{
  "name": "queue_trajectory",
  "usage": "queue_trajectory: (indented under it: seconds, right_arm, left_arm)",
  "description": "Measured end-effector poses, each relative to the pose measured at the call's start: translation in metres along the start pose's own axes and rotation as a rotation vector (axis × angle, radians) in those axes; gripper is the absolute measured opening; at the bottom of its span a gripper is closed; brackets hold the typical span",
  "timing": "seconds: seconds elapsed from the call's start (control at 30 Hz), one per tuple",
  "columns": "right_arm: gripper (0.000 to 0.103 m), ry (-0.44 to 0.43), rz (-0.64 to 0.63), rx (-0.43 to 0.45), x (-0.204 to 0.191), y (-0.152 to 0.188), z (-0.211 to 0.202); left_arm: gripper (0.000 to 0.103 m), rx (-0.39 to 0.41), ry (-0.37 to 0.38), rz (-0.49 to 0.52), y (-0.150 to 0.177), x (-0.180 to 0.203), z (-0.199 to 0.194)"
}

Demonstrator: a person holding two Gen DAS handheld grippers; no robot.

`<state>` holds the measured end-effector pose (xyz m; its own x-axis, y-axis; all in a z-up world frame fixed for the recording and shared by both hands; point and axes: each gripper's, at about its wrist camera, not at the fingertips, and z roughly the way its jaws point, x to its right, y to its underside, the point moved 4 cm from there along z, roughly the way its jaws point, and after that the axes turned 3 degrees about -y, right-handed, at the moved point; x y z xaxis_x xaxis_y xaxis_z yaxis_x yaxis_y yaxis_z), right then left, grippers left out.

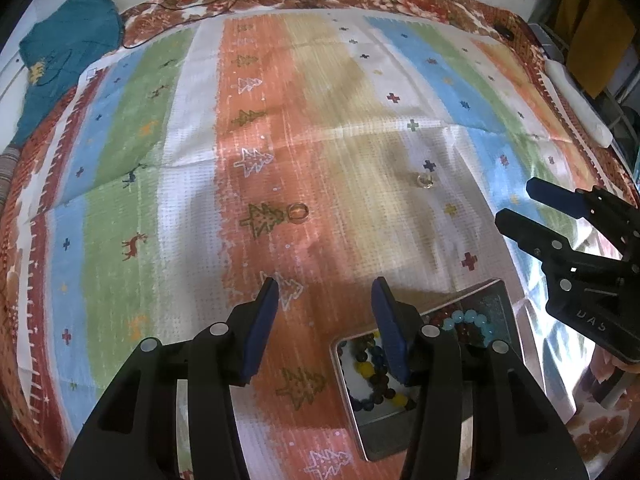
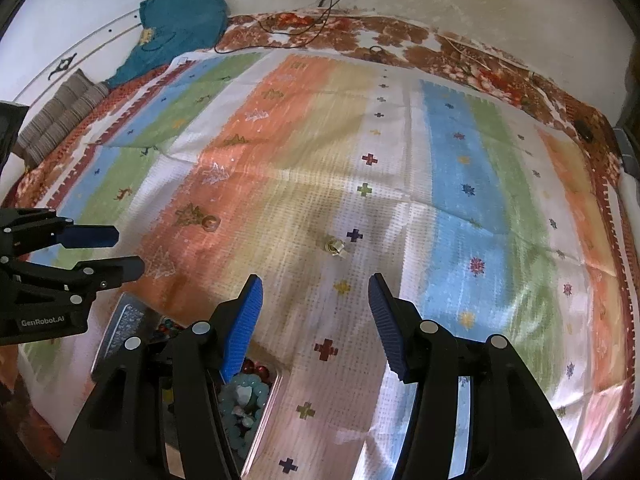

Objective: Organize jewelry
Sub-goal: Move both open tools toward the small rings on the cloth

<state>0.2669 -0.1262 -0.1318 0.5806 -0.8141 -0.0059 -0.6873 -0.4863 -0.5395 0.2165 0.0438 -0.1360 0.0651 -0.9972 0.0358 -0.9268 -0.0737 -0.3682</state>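
Beaded bracelets (image 1: 372, 376) in blue, yellow, dark and pale turquoise fill a shallow metal tray (image 1: 384, 440) at the near edge of a striped cloth (image 1: 192, 184) spread on a bed. Farther out on the cloth lie two small rings, well apart: a coppery band (image 1: 299, 212) on the orange stripe beside a tree motif, and a pale gold ring (image 1: 425, 180) toward the middle. Both the left gripper (image 1: 325, 328) and the right gripper (image 2: 316, 320) tilt steeply down above the cloth, jaws about half open and empty.
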Motion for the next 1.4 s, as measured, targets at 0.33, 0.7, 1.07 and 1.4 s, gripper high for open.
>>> queue_trajectory:
  seconds: [0.33, 0.7, 1.07, 1.4]
  right_arm:
    - [0.055, -0.005, 0.024, -0.028, 0.013, -0.006, 0.019]
    - [0.055, 0.002, 0.045, -0.074, 0.021, -0.010, 0.051]
    - [0.055, 0.003, 0.058, -0.109, 0.026, -0.015, 0.075]
    - [0.055, 0.011, 0.063, -0.138, 0.026, -0.019, 0.092]
  left_arm:
    - [0.049, -0.035, 0.001, -0.025, -0.011, -0.011, 0.025]
    - [0.049, -0.051, -0.016, -0.003, -0.023, -0.009, 0.043]
    - [0.049, -0.076, -0.016, -0.004, -0.027, -0.011, 0.062]
    - [0.049, -0.091, -0.020, -0.009, -0.032, -0.017, 0.079]
